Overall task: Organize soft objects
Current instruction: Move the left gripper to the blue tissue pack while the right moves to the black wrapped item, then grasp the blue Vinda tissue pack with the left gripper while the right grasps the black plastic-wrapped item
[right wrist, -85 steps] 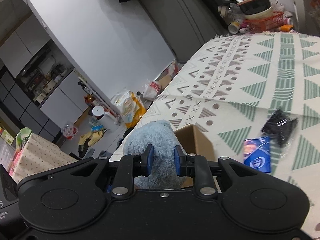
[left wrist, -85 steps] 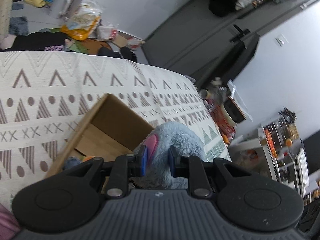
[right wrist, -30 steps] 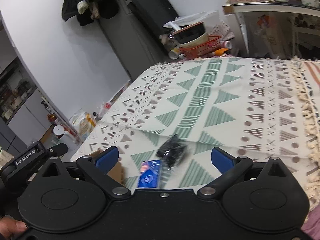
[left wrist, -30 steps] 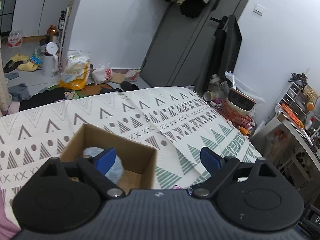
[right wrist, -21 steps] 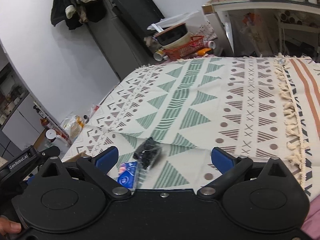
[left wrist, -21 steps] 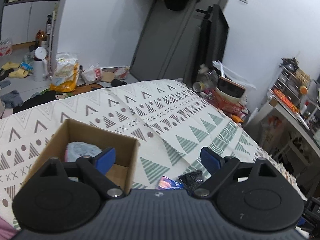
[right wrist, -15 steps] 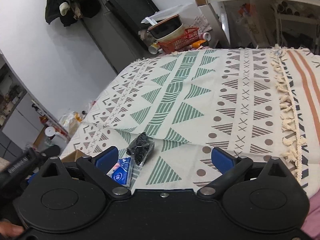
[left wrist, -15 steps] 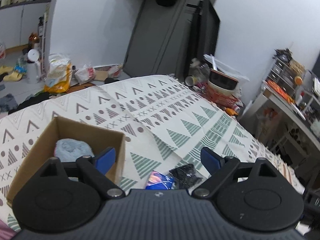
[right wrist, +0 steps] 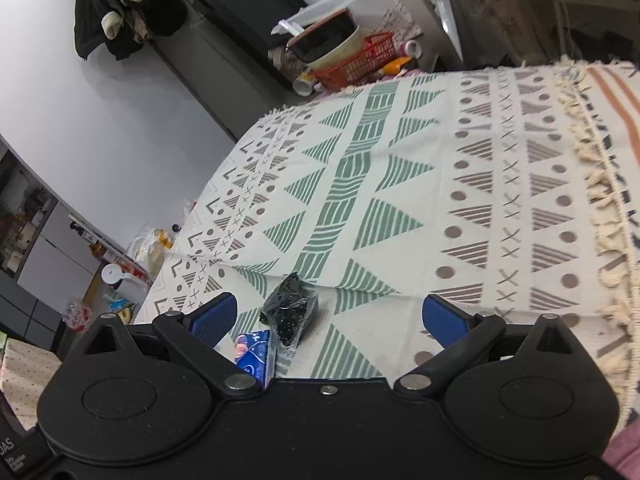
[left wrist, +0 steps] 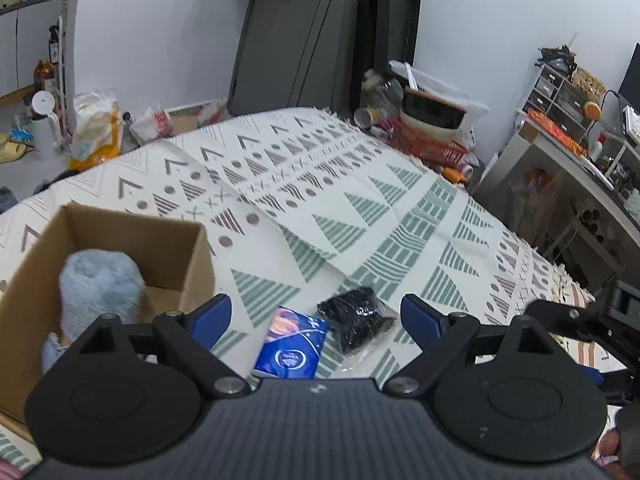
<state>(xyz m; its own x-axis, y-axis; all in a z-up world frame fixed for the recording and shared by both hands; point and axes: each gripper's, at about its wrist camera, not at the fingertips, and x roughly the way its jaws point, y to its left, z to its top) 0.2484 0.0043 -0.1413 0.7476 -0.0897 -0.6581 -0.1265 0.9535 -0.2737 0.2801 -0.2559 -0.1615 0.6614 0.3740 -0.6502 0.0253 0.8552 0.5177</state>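
Note:
A grey-blue plush toy (left wrist: 100, 286) lies inside an open cardboard box (left wrist: 176, 236) at the left of the patterned bed cover. To the box's right lie a blue tissue pack (left wrist: 291, 350) and a black bundle in clear wrap (left wrist: 354, 316), side by side. My left gripper (left wrist: 316, 318) hangs open above these two, nothing between its blue pads. In the right wrist view the tissue pack (right wrist: 254, 350) and black bundle (right wrist: 289, 310) sit just ahead of the left finger. My right gripper (right wrist: 329, 318) is open and empty.
The bed cover (right wrist: 400, 184) stretches ahead, its tasselled edge (right wrist: 600, 184) on the right. A red basket with a bowl (left wrist: 430, 128) stands past the far end. A cluttered desk (left wrist: 580, 152) is at the right; bags (left wrist: 96, 128) lie on the floor.
Both grippers let go of the plush toy, which now rests in the box, and opened wide. Both views have since swung right, bringing the tissue pack and black bundle closer.

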